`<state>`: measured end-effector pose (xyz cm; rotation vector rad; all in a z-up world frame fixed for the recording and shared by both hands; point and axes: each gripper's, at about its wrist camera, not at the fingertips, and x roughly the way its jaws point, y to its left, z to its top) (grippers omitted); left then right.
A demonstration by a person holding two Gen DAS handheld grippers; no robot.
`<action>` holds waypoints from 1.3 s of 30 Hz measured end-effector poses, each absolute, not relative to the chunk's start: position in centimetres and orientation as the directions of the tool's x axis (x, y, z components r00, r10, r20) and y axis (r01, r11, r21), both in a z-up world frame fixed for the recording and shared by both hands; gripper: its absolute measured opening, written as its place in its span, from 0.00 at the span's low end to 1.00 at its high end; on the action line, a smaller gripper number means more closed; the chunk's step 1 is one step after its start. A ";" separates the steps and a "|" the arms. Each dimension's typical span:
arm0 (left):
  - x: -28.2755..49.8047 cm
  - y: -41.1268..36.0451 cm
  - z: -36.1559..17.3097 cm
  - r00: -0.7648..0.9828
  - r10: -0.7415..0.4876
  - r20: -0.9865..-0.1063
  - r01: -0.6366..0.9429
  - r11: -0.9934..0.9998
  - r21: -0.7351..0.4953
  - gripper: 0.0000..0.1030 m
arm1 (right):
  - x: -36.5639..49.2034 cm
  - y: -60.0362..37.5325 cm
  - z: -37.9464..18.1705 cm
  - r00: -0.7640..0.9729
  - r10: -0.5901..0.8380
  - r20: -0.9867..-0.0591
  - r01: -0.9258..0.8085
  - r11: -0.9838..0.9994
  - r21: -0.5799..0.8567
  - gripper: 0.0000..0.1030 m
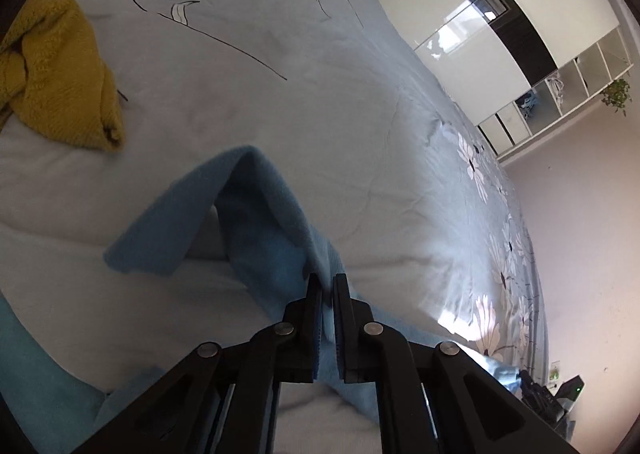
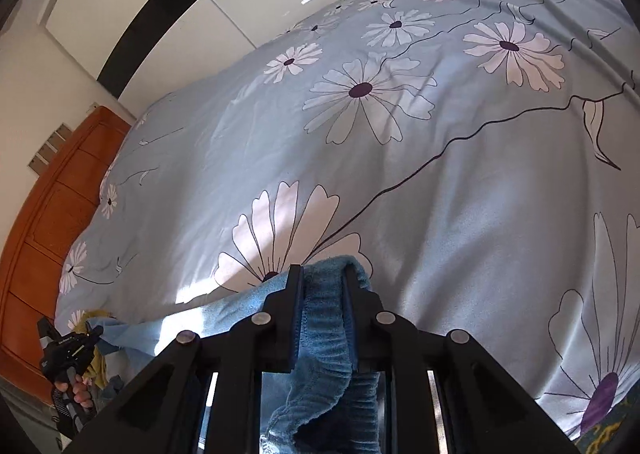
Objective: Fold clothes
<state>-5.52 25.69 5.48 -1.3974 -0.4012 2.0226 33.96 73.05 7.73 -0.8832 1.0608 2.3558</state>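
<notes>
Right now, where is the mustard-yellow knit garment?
In the left wrist view the yellow knit garment lies crumpled at the upper left on the floral bedspread, apart from the blue garment held by the left gripper.

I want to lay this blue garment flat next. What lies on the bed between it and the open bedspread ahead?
Nothing visible does. Both tongs, left and right, grip the blue garment, and the floral bedspread ahead looks bare. The mustard knit sweater lies off to the left, apart from it.
</notes>
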 end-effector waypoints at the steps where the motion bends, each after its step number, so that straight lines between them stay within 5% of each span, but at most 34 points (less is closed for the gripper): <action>1: -4.8 25.3 6.0 -0.228 0.658 -0.718 -0.351 -0.743 -0.569 0.14 | 34.2 72.7 8.1 -0.718 0.107 -0.688 -0.580 -0.639 0.505 0.37; 4: -2.6 23.4 8.0 -0.230 0.669 -0.707 -0.408 -0.726 -0.554 0.41 | 35.2 70.8 10.1 -0.738 0.120 -0.664 -0.545 -0.688 0.480 0.61; 10: 1.5 14.3 9.8 -0.347 0.679 -0.647 -0.401 -0.731 -0.552 0.61 | 39.5 62.1 12.8 -0.776 0.103 -0.622 -0.432 -0.806 0.405 0.66; 18: 3.5 7.5 0.6 -0.294 0.636 -0.713 -0.172 -0.769 -0.615 0.61 | 46.2 56.8 6.4 -0.735 0.091 -0.672 -0.516 -0.717 0.468 0.66; 28: 3.6 9.0 -3.1 -0.392 0.696 -0.602 -0.120 -0.688 -0.716 0.59 | 46.3 60.7 2.1 -0.749 0.147 -0.647 -0.613 -0.524 0.591 0.66; 30: 3.6 9.4 -3.0 -0.394 0.693 -0.604 -0.129 -0.692 -0.710 0.54 | 45.7 61.3 1.5 -0.761 0.146 -0.632 -0.606 -0.505 0.615 0.66; 32: 3.6 9.6 -3.0 -0.381 0.706 -0.597 -0.114 -0.677 -0.727 0.25 | 45.4 61.7 1.3 -0.778 0.154 -0.609 -0.598 -0.478 0.644 0.66; 33: 3.6 9.7 -3.0 -0.380 0.706 -0.598 -0.104 -0.675 -0.730 0.22 | 45.2 61.9 1.3 -0.789 0.148 -0.596 -0.586 -0.470 0.659 0.66; 35: 3.5 9.8 -2.7 -0.397 0.706 -0.586 -0.096 -0.667 -0.739 0.09 | 44.9 62.0 1.6 -0.817 0.126 -0.563 -0.553 -0.453 0.699 0.59; 37: 3.4 9.2 -1.7 -0.430 0.716 -0.550 -0.109 -0.646 -0.756 0.08 | 44.5 61.9 2.4 -0.836 0.103 -0.538 -0.521 -0.456 0.722 0.21; 39: 3.9 8.3 0.2 -0.468 0.715 -0.520 -0.134 -0.639 -0.758 0.07 | 44.5 61.5 4.0 -0.852 0.102 -0.514 -0.494 -0.486 0.721 0.06</action>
